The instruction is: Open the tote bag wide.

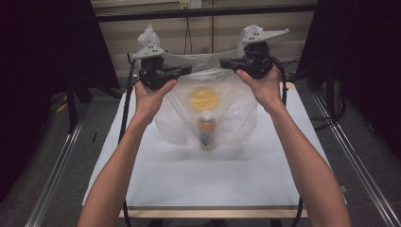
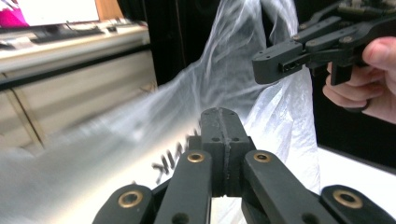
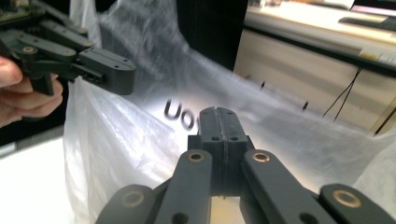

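A clear plastic bag [image 1: 231, 111] hangs above the white table [image 1: 189, 175], stretched between both grippers. Inside it I see a round yellow thing [image 1: 204, 99] and, below that, an orange bottle-like thing [image 1: 206, 131], both blurred. My left gripper [image 1: 185, 70] is shut on the bag's left top edge and my right gripper [image 1: 225, 62] on its right top edge. In the left gripper view the jaws [image 2: 223, 117] are pressed together on the film [image 2: 280, 121], with the right gripper [image 2: 273, 64] beyond. The right gripper view shows its shut jaws [image 3: 219, 116], the bag [image 3: 116, 140] and the left gripper [image 3: 114, 74].
The table has a wooden front edge [image 1: 213, 213]. Metal rails [image 1: 52, 179] run along the floor on both sides. Dark curtains [image 1: 42, 56] flank the table, and a beige wall with a counter [image 2: 70, 42] stands behind.
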### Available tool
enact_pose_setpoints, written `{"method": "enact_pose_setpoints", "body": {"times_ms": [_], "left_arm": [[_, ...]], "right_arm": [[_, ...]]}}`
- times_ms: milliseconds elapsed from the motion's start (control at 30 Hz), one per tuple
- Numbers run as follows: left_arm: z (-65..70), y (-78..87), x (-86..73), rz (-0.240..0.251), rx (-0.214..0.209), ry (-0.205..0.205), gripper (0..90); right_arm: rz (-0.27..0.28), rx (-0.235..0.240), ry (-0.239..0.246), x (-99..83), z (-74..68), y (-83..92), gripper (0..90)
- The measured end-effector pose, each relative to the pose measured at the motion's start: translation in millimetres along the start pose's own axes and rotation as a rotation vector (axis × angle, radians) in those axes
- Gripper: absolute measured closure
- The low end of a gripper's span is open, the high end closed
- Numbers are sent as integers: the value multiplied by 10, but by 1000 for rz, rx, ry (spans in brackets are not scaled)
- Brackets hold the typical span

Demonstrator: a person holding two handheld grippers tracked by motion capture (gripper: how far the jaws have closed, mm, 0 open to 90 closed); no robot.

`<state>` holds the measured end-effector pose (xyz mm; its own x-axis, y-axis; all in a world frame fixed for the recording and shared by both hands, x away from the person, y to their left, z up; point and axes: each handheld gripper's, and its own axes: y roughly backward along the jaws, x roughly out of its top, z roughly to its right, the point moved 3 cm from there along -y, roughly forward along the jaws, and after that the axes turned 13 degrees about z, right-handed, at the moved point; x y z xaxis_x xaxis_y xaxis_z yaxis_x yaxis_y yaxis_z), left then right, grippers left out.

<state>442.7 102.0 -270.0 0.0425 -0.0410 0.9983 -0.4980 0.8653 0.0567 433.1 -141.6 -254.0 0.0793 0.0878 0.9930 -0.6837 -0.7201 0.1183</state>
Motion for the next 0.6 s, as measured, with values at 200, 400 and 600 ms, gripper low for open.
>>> {"method": "enact_pose_setpoints", "body": {"times_ms": [200, 400, 600], "left_arm": [[96, -69, -246, -83, -26, -35, 900], [153, -62, -461, -117, -60, -23, 900], [162, -45, -668, -135, -73, 4, 900]], "right_arm": [[-61, 35, -7, -319, -85, -67, 900], [-92, 63, -20, -556, -163, -77, 900], [-111, 105, -30, -774, -279, -115, 900]]}}
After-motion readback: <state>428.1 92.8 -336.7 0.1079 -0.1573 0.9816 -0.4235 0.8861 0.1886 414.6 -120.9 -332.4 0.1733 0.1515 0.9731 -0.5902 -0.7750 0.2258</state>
